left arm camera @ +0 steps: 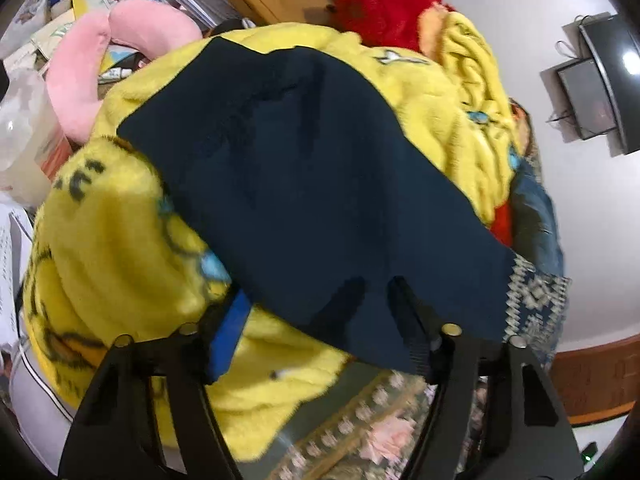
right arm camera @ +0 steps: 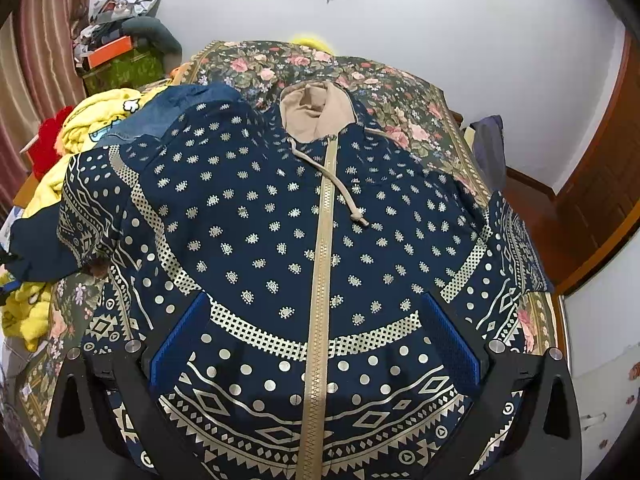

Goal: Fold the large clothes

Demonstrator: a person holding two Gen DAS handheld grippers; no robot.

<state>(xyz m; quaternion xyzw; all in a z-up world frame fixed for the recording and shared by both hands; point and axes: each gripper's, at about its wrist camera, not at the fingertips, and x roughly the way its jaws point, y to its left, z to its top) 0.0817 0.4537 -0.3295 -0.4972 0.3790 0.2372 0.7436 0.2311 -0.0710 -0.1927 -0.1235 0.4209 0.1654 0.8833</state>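
A large navy hoodie (right arm camera: 256, 216) with a gold print lies front up on the floral bedspread (right arm camera: 384, 96). Its beige hood (right arm camera: 316, 112) is at the far end and its gold zipper (right arm camera: 320, 280) runs down the middle. My right gripper (right arm camera: 316, 340) hovers open over the lower front, one blue pad on each side of the zipper, gripping nothing. In the left wrist view the sleeve's plain navy side (left arm camera: 304, 184) is draped over a yellow plush blanket (left arm camera: 120, 240). My left gripper (left arm camera: 316, 320) straddles the sleeve's near edge with its jaws apart, and the cloth partly covers the right finger (left arm camera: 416, 344).
The yellow blanket, a red plush toy (left arm camera: 384, 4) and a pink neck pillow (left arm camera: 96, 60) crowd the bed's left side. Denim cloth (right arm camera: 188, 108) lies by the hoodie's left shoulder. Boxes and papers (right arm camera: 116, 48) are stacked at the back left, and a wooden door (right arm camera: 608, 184) stands on the right.
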